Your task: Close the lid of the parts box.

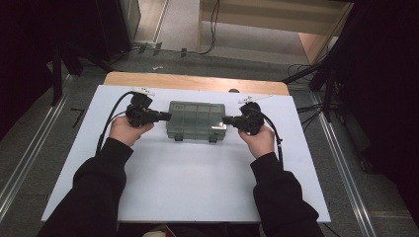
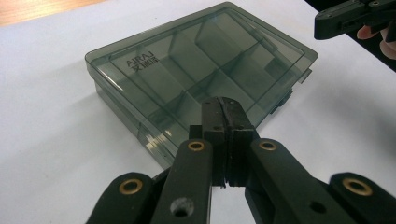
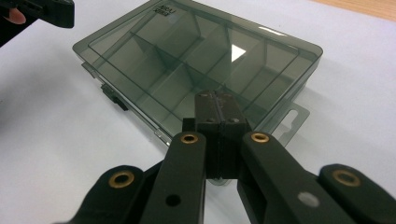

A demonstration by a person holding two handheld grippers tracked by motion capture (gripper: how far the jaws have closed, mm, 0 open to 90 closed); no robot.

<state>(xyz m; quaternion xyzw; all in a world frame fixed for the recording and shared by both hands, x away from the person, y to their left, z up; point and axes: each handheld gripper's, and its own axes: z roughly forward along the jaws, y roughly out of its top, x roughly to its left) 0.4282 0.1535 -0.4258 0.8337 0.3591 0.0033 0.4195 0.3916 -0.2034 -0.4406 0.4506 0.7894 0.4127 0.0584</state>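
2 grippers: the left gripper (image 1: 167,116) and the right gripper (image 1: 226,120) face each other across the box, 1 at each short end, most likely to brace or steady it from both sides.
Box: a smoky grey translucent plastic organiser box (image 1: 196,120) with inner dividers lies flat, lid down, near the middle of the white worktop (image 1: 188,182), its long side running across the person's front.
Left fingers: clenched (image 2: 215,122) on nothing, tips together just over the box's near edge in the left gripper view; I cannot tell whether they touch the lid.
Right fingers: pressed together (image 3: 208,110) and empty too, poised over the corner beside the clear hang tab (image 3: 292,122).
Why shut: I judge closed tips serve as blunt pushers, better for nudging or pinning a smooth lid than for gripping.
Latches: 2 small clasps (image 1: 179,138) sit on the side facing the person, so the lid probably opens from there.
Compartments: look empty through the lid.
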